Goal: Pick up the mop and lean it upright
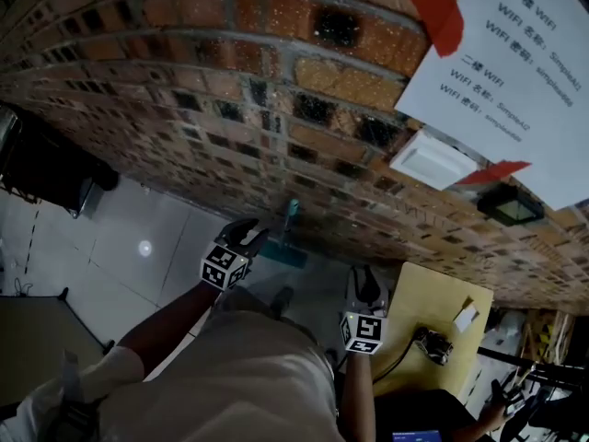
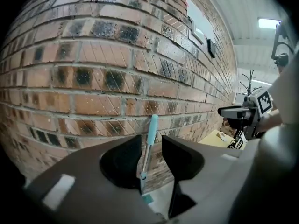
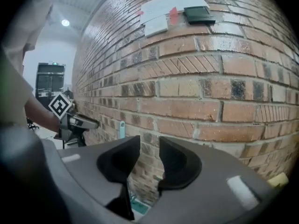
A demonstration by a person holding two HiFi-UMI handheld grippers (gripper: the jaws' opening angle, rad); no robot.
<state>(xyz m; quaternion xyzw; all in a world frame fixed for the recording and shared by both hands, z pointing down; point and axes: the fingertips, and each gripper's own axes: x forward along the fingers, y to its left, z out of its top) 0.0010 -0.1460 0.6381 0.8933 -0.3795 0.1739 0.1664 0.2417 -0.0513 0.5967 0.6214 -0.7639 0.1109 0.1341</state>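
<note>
- Brick wall [image 1: 276,109] filled the background, with grey floor tiles [image 1: 138,247] at its foot.
- My left gripper [image 2: 151,139] had its jaws partly apart and pressed on nothing.
- In the left gripper view, the mop [image 2: 152,125] showed in the gap between those jaws, beyond the pads and clear of them.
- My right gripper [image 3: 149,140] had its jaws a narrow gap apart and was empty, with only brick showing through the gap.
- The mop stood upright and leaned against the wall, with its teal grip at the top and its teal head [image 1: 283,256] on the floor.
- My right gripper hung to the right of the mop, beside a yellow table [image 1: 433,302].
- A paper sheet [image 1: 525,72] was taped higher on the wall, with a white box [image 1: 431,159] just beside it.
</note>
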